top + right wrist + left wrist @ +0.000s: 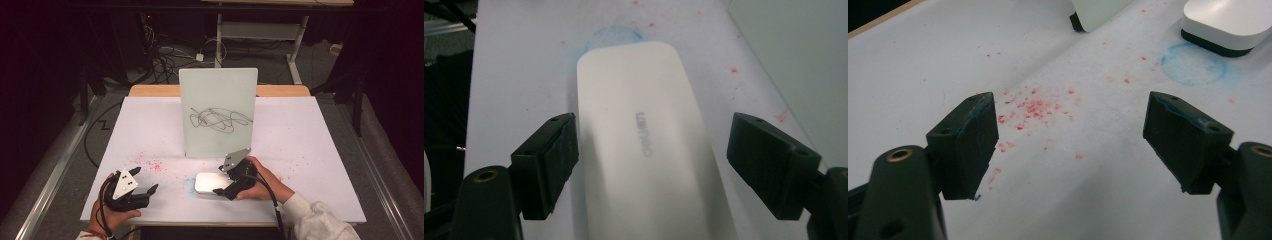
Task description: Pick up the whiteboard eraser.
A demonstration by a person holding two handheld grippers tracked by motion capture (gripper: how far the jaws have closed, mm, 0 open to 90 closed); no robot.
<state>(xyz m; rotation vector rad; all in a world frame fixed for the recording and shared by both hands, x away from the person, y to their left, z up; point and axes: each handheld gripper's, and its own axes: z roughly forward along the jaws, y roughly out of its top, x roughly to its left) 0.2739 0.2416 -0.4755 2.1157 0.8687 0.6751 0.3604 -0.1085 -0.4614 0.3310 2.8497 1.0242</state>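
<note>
Only faintly, lettering on the eraser (644, 150).

The eraser (209, 182) lay flat on the white table, near its front edge and just in front of the upright board. It was a white, rounded oblong with a dark base, which showed in the left gripper view (1229, 22). Grey lettering ran along its top in the right gripper view (644, 135). One end sat right beside a faint blue ring on the table.
</note>
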